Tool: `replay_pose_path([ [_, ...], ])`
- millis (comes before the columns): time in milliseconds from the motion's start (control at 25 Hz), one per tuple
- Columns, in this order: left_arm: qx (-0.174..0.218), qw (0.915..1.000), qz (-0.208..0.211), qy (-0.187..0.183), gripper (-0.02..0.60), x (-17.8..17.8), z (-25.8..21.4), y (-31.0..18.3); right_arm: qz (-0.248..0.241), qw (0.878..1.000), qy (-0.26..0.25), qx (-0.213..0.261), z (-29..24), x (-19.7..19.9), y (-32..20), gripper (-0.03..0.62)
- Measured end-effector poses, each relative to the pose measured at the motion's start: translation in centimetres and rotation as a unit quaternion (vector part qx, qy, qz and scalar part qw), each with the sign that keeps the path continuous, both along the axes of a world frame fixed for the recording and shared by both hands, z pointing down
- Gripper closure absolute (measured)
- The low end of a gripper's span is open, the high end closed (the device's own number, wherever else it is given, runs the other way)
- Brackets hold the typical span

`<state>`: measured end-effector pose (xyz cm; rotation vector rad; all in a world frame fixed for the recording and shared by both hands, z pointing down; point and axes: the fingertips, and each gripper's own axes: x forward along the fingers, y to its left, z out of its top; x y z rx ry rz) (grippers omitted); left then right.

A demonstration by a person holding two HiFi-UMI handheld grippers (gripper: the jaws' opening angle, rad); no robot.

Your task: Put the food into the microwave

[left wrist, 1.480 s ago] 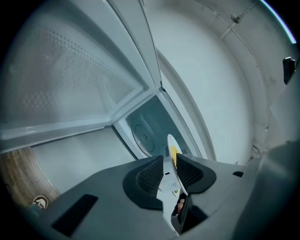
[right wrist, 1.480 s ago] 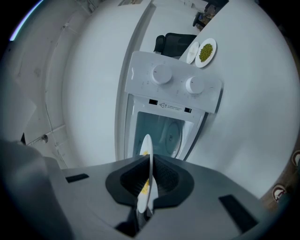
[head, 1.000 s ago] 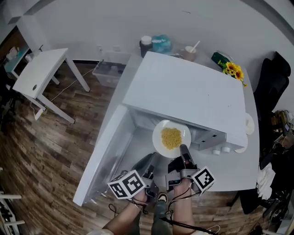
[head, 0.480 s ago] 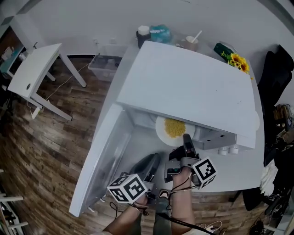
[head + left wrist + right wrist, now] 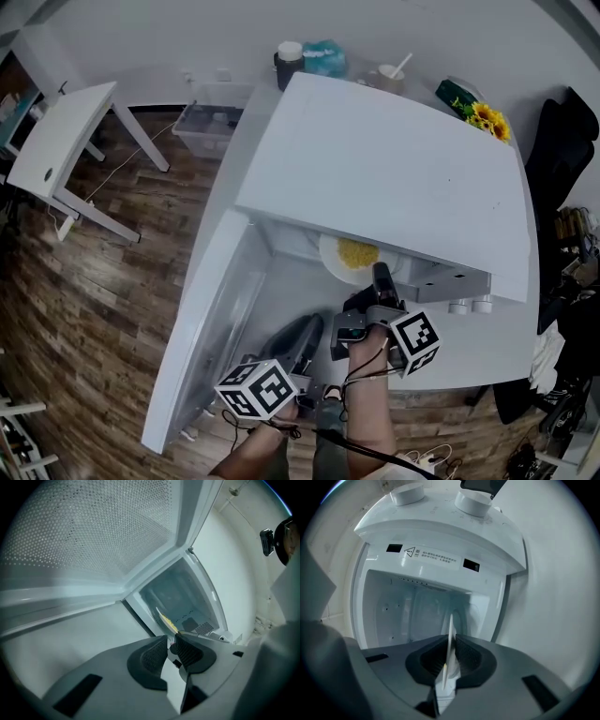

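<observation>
My right claw (image 5: 381, 277) pinching the plate (image 5: 330, 255) by its rim, yellow food (image 5: 356, 253) halfway inside the microwave (image 5: 394, 178) — my left claw (image 5: 309, 328) pressed together, empty, beside its open door (image 5: 202, 319).

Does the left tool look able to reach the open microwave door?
Probably yes: the left tool is empty and close beside the open door, nothing between them; the right tool holds the plate on the other side.
</observation>
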<state>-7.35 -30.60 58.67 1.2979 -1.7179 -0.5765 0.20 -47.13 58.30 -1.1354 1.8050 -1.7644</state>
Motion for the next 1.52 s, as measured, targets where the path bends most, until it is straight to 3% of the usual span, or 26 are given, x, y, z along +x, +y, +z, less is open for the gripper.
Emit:
replay_pose_path([
  [640,-0.002,0.9999,0.006,0.008,0.278,0.1,0.6,0.8,0.017,1.000,0.017,0.009,-0.1,-1.4,-1.6,0.566],
  [1200,-0.003,0.9998,0.016,0.010,0.278,-0.1,0.9,0.7,-0.004,0.996,0.069,0.053,-0.9,-3.0,-3.6,0.566],
  [1520,-0.004,0.9994,0.029,0.019,0.278,0.6,1.4,0.6,-0.013,0.996,0.076,0.054,-1.0,-3.4,-3.7,0.557],
])
